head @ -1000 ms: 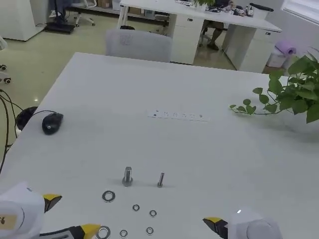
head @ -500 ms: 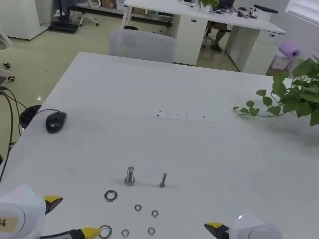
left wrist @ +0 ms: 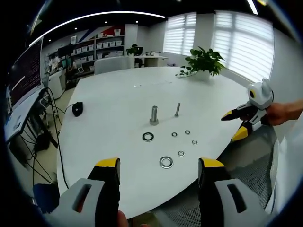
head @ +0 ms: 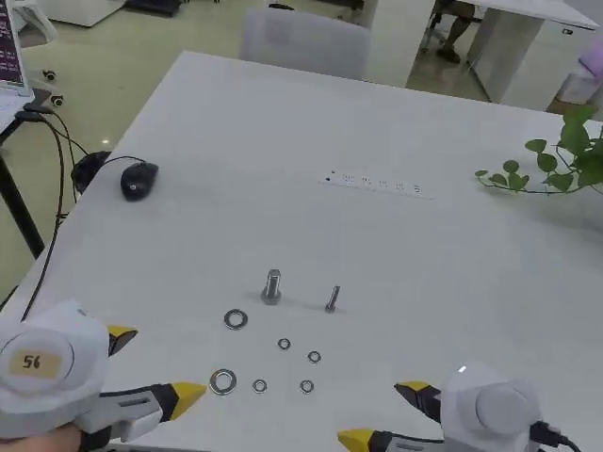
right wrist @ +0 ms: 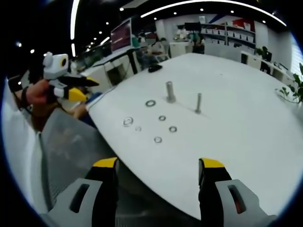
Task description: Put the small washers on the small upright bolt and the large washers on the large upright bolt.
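White office counter [head: 283, 188]: large steel upright bolt [head: 272, 286] and slim small upright bolt [head: 333, 299] stand near its front edge, silver washers [head: 236, 319] loose before them. Left tool [head: 155, 363] and right tool [head: 382, 412] hover there, jaws apart.

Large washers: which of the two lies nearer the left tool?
The large washer nearest the table edge, just off the left tool; the other large washer sits beside the large bolt.

An open-plan office: a long white desk [head: 283, 132] with a computer mouse [head: 138, 179], a grey chair [head: 301, 42], a potted plant [left wrist: 204, 60] and window blinds [left wrist: 239, 40].
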`<state>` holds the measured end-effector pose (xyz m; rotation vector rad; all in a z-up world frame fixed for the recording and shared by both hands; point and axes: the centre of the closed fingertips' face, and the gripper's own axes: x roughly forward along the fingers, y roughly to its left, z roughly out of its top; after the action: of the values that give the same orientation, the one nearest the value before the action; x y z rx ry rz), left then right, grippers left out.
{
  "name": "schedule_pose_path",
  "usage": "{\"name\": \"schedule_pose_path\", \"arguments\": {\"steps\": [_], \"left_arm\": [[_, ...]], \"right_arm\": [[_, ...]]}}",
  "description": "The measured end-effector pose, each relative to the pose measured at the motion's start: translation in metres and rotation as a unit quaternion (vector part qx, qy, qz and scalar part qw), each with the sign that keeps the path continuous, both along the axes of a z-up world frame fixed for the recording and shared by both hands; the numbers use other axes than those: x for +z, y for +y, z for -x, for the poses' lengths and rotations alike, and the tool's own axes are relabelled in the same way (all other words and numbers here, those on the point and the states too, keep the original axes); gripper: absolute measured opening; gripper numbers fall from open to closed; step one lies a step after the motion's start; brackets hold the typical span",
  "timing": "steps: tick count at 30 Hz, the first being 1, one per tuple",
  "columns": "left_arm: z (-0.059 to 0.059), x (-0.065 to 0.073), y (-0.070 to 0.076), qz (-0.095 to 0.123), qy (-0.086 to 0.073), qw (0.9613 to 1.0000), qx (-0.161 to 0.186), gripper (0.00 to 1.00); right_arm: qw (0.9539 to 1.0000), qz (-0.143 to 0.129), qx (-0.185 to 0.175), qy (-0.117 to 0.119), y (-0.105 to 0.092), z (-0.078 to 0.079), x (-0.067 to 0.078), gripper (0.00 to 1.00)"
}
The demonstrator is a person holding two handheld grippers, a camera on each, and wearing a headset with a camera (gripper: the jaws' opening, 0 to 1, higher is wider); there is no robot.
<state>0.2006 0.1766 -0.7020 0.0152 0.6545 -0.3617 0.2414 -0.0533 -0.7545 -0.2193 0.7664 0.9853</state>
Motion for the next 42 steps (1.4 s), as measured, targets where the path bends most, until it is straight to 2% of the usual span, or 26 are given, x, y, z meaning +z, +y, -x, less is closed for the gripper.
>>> {"name": "schedule_pose_path", "arguments": {"steps": [9, 19, 27, 36, 42], "left_arm": [[-0.004, 0.002, 0.000, 0.001, -0.004, 1.0000, 0.006, 0.67], [-0.008, 0.008, 0.000, 0.002, -0.011, 0.9999, 0.009, 0.66], [-0.006, 0.007, 0.001, 0.007, -0.012, 0.9998, 0.013, 0.66], [-0.002, 0.010, 0.001, 0.008, -0.016, 0.9997, 0.015, 0.65], [-0.001, 0.013, 0.002, 0.008, -0.021, 0.9996, 0.019, 0.64]], "right_arm": [[0.9999, 0.004, 0.015, 0.000, 0.008, -0.005, 0.000, 0.70], [0.9998, 0.008, 0.017, -0.002, 0.009, -0.012, 0.000, 0.69], [0.9993, 0.029, 0.025, 0.004, 0.006, -0.014, -0.010, 0.65], [0.9947, 0.060, 0.083, 0.006, 0.023, -0.020, -0.022, 0.49], [0.9905, 0.078, 0.113, -0.004, 0.039, -0.029, -0.026, 0.40]]}}
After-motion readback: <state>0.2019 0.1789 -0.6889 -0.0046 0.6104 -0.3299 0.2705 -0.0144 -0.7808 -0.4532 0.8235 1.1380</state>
